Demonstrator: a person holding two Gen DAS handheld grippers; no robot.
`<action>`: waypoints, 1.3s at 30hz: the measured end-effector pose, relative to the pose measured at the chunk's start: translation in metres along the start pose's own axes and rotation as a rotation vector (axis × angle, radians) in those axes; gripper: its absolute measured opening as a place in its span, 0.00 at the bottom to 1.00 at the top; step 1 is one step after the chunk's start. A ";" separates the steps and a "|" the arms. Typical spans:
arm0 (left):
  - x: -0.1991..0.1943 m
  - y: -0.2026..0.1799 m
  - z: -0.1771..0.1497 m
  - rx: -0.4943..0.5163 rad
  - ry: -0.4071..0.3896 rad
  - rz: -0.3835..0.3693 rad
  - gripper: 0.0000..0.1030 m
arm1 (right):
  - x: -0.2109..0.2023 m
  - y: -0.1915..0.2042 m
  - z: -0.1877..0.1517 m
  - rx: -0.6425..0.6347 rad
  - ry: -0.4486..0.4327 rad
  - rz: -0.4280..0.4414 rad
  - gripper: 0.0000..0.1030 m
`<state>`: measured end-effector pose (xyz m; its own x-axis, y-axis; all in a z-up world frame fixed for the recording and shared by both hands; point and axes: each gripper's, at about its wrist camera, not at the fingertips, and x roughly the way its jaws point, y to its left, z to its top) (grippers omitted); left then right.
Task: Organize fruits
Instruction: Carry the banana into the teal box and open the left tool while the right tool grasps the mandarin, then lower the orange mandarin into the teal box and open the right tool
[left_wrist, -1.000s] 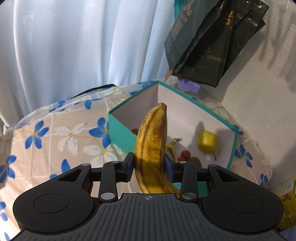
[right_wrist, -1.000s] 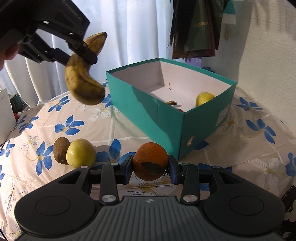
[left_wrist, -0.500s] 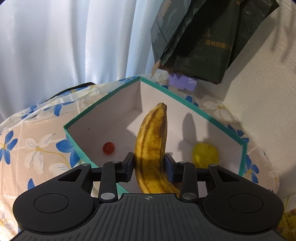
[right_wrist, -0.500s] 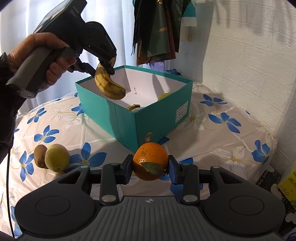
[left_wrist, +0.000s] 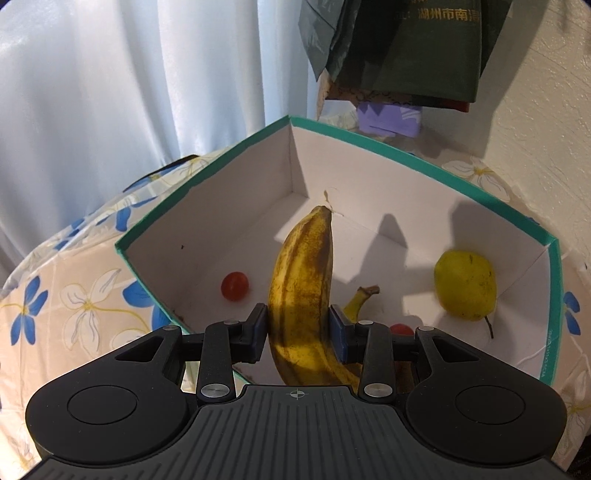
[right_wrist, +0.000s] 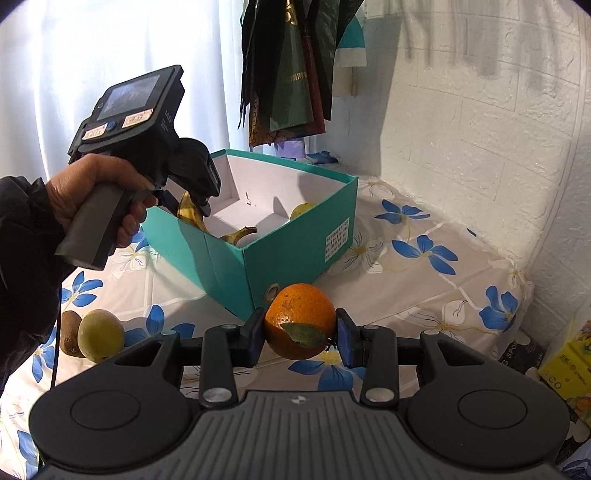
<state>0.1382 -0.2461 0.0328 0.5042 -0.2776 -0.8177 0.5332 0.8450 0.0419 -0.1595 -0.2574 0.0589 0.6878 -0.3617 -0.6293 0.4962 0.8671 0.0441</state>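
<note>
The left gripper (left_wrist: 298, 328) is clamped on a brown-speckled yellow banana (left_wrist: 301, 295) and holds it over the open top of a teal cardboard box with a white inside (left_wrist: 399, 147), tip pointing toward the box's far corner. On the box floor lie a small red tomato (left_wrist: 235, 286) near the left wall, a yellow pear (left_wrist: 464, 290) near the right wall, a second, smaller banana (left_wrist: 356, 301) and another red fruit (left_wrist: 402, 329), both partly hidden behind the fingers. The right gripper (right_wrist: 300, 336) is closed on a round orange with a green leaf (right_wrist: 300, 320), held above the flower-printed tablecloth (right_wrist: 406, 280) in front of the box's near corner. Near the cloth's left edge a yellow-green round fruit (right_wrist: 101, 335) touches a brown kiwi (right_wrist: 71, 333).
</note>
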 end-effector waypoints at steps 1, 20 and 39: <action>0.000 0.000 0.001 0.000 -0.004 -0.002 0.39 | -0.001 0.000 0.001 -0.001 -0.004 -0.001 0.37; -0.136 0.057 -0.069 -0.102 -0.246 0.050 0.94 | -0.006 -0.003 0.041 -0.034 -0.145 -0.009 0.37; -0.160 0.137 -0.143 -0.263 -0.171 0.209 0.94 | 0.112 0.044 0.079 -0.124 -0.105 0.012 0.37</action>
<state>0.0335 -0.0205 0.0875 0.7018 -0.1403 -0.6984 0.2251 0.9739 0.0305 -0.0190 -0.2865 0.0515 0.7483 -0.3795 -0.5441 0.4230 0.9048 -0.0494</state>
